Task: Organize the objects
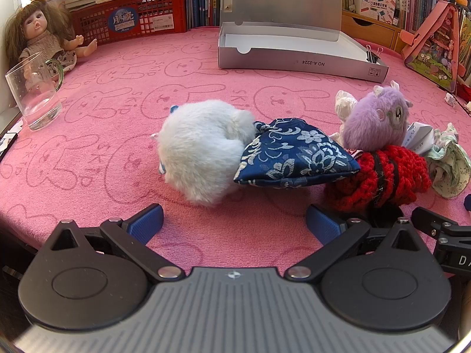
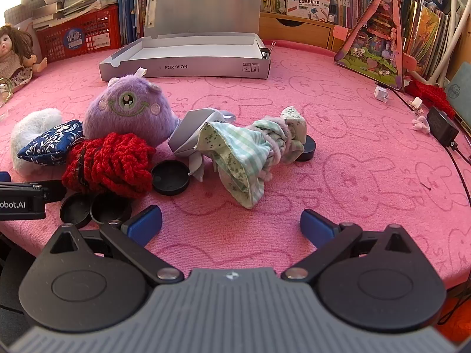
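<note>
Toys heaped ahead of both tongs: blue floral pouch [image 1: 294,154] lying flat, long axis crosswise, against white plush [image 1: 203,150]. Left gripper [image 1: 234,223] and right gripper [image 2: 231,222] spread wide, holding nothing.

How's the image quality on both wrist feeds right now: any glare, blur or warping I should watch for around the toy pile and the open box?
Left wrist view: sharp, bright daylight, the white plush slightly washed out, blown-out glare at the top-left corner; fisheye bows the silver box and the pink cloth. Right wrist view: equally sharp, soft shadows under the red yarn, edges curved, corners dark.
</note>
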### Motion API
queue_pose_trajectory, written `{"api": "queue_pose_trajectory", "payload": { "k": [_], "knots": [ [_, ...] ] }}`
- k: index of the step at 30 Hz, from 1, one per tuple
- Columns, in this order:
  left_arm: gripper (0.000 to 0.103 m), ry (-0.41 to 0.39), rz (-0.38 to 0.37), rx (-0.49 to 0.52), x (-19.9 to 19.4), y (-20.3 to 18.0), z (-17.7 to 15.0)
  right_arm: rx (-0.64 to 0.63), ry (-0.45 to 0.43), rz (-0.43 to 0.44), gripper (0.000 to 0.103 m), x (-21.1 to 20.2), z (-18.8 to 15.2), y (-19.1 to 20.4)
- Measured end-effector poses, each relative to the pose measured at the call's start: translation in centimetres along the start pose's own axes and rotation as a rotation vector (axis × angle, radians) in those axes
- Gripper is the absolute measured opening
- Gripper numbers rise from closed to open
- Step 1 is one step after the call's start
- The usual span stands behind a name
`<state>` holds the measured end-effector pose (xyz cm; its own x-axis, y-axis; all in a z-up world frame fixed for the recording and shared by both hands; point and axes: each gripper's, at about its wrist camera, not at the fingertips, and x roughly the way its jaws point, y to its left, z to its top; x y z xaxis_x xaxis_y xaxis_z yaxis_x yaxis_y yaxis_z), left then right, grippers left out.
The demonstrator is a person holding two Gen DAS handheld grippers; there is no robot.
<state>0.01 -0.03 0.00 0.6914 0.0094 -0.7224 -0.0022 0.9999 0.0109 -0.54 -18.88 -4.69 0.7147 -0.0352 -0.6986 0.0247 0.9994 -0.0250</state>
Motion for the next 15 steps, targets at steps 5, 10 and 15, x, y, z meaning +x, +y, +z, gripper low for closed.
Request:
{"api": "queue_pose_trajectory", "payload": {
  "k": [5,10,15],
  "knots": [
    [0.103,0.0,0.0,0.0,-0.01,-0.01,-0.01,-0.001,0.002,-0.001,0.103,-0.04,-0.14,0.11],
    [0.103,0.001,0.001,0.001,0.01,-0.01,0.01,-0.001,0.003,-0.001,0.103,-0.06,-0.15,0.25],
    [0.103,0.0,0.0,0.001,0.0,0.0,0.0,-0.001,0.008,0.0,0.103,0.14,-0.21,0.16]
  ]
}}
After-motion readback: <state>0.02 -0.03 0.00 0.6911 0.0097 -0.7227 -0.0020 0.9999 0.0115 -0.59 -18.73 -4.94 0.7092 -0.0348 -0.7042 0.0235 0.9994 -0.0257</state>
